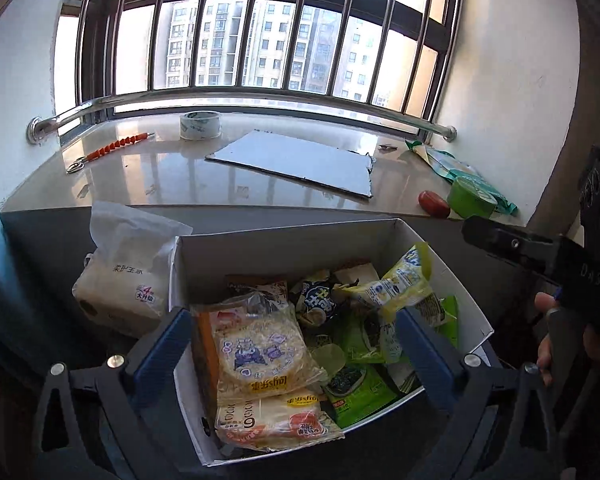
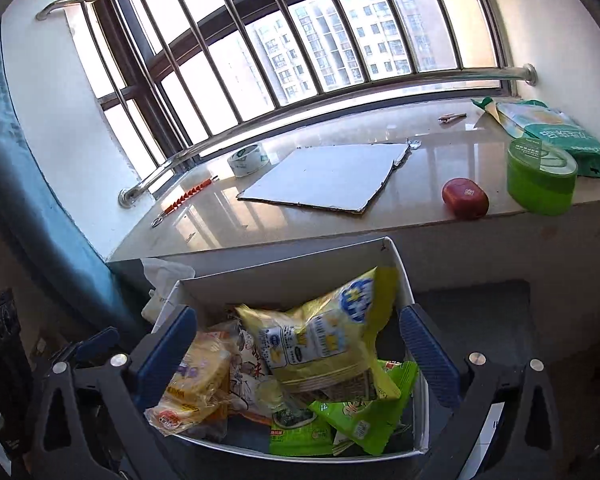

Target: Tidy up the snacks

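We see the open white cardboard box (image 1: pixel 284 248) sitting below the near edge of the pale stone windowsill (image 1: pixel 180 176), packed with snacks: a clear packet of pale rice crackers with orange print (image 1: pixel 260 352) lies at its left, flat green seaweed packets (image 1: pixel 356 388) fill its right near corner, and a crumpled yellow-green snack bag (image 2: pixel 324 344) rests on top of the heap, leaning toward the far right wall. Our left gripper (image 1: pixel 296 344) hangs over the box with its blue-padded fingers spread wide, holding nothing. Our right gripper (image 2: pixel 300 352) also hovers above the box, its fingers wide apart on either side of the yellow-green bag without touching it. Just left of the box stands a white plastic-wrapped pack of tissue rolls (image 1: pixel 124 268). On the sill lie a grey flat cardboard sheet (image 1: pixel 296 164), a roll of clear tape (image 1: pixel 201 125) and, at the right end, a round green tub (image 2: pixel 540 176) near a small red oval case (image 2: pixel 465 198).
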A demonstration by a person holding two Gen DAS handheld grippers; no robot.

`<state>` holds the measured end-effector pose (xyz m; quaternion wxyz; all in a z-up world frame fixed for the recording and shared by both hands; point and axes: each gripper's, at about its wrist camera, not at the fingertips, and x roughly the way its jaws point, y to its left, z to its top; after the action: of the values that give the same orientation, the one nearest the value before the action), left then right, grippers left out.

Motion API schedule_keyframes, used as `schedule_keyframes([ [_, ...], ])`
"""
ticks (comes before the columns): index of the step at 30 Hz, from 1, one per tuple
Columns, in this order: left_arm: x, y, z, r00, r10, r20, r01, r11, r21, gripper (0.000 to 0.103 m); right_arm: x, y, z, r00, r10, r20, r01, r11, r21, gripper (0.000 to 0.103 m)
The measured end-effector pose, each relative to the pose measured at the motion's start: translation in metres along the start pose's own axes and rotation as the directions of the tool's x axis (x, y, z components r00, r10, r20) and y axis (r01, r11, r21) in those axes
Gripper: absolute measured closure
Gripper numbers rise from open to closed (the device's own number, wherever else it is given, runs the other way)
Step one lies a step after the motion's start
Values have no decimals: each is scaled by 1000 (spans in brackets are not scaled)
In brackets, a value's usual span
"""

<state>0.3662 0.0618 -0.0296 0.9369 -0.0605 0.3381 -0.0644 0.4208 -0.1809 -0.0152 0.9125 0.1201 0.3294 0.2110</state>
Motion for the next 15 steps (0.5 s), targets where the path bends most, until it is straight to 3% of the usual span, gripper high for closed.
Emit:
schedule_keyframes([
  [2,-5,0,-9,1000,12,12,-12,1000,16,0,-5,-3,-4,999,14,37,-13,1000,-3,0],
  [7,-25,-7,-21,999,-4,32,3,999,53,0,-14,-1,-15,999,38,20,-38,999,-22,0],
  [15,-91,-33,-55,989,-75,129,56,987,150,0,-71,11,-47,988,141,57,-137,988,-73,0],
])
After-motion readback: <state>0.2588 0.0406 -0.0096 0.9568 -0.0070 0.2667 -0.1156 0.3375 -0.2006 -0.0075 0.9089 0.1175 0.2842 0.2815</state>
